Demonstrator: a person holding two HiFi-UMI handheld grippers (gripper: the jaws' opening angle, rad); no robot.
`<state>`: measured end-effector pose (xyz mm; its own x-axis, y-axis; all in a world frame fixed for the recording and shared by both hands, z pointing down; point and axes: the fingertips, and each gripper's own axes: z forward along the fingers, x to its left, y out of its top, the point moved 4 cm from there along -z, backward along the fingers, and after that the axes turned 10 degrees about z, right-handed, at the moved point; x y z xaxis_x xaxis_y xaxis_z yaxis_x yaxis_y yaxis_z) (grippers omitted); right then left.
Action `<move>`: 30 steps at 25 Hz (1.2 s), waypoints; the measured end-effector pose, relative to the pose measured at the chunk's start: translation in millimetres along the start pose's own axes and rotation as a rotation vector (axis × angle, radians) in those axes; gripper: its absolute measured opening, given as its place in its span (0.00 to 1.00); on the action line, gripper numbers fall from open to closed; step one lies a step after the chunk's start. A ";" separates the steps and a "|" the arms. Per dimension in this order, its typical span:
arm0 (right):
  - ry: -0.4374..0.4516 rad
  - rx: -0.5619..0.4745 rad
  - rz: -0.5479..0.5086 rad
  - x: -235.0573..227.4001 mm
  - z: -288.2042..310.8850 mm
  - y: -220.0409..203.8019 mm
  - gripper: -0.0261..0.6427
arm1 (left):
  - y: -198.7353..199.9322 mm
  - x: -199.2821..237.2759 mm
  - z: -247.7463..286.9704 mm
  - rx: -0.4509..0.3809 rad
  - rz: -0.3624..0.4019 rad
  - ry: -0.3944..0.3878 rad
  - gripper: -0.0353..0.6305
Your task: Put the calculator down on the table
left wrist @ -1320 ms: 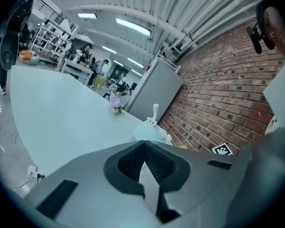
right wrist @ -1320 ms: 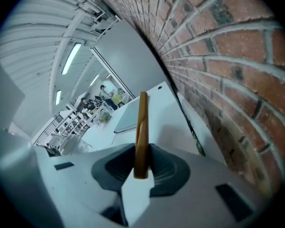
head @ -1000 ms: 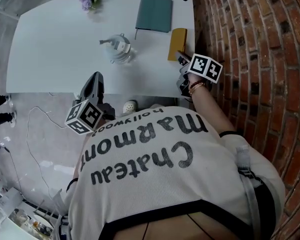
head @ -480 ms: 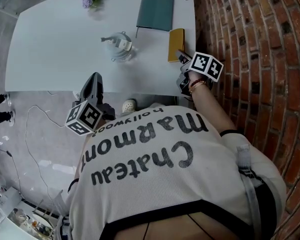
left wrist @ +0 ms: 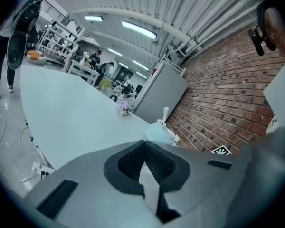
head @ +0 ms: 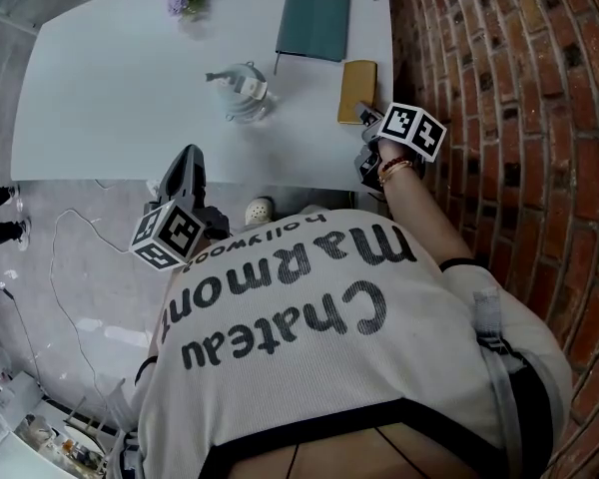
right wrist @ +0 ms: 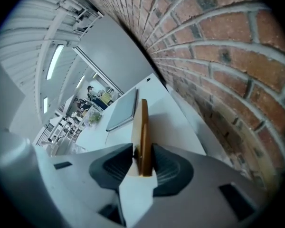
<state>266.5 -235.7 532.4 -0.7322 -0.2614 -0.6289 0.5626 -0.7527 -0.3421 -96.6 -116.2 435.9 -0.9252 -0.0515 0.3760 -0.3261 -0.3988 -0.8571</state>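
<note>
Calculator (head: 357,91): flat mustard-yellow slab w/ rounded corners, lying on the smooth white surface (head: 130,78) by its right edge, near a teal notebook (head: 312,23) and a rough brick wall (head: 499,118). Right claw (right wrist: 142,158) straddles its near end. Jaws have just been opening, pads no longer pressing. Its spot is unchanged vs earlier. Left claw (left wrist: 143,146) is closed, empty, at the surface's near edge.

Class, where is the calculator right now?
In the head view, the calculator is at the right edge of the table, by the brick wall and near the green notebook. It stands between the jaws of the right tool, which have just been opening.
</note>
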 end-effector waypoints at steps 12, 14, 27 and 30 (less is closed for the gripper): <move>-0.069 0.011 -0.010 -5.4 5.9 -3.8 0.29 | -0.5 4.5 -3.0 0.002 -0.004 0.010 0.06; -0.071 0.018 -0.007 -5.8 7.4 -4.8 0.30 | -0.9 4.2 -2.4 0.003 -0.005 0.008 0.06; -0.120 0.033 -0.059 -6.1 11.7 -6.9 0.31 | -1.0 5.5 -0.7 0.005 -0.009 0.009 0.06; -0.122 0.031 -0.069 -5.6 11.9 -6.4 0.31 | 0.2 5.3 0.0 0.001 -0.007 0.009 0.06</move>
<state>262.4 -236.6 546.3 -0.8109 -0.2786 -0.5147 0.4988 -0.7890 -0.3588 -101.5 -116.6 437.6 -0.9246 -0.0409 0.3788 -0.3322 -0.4004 -0.8540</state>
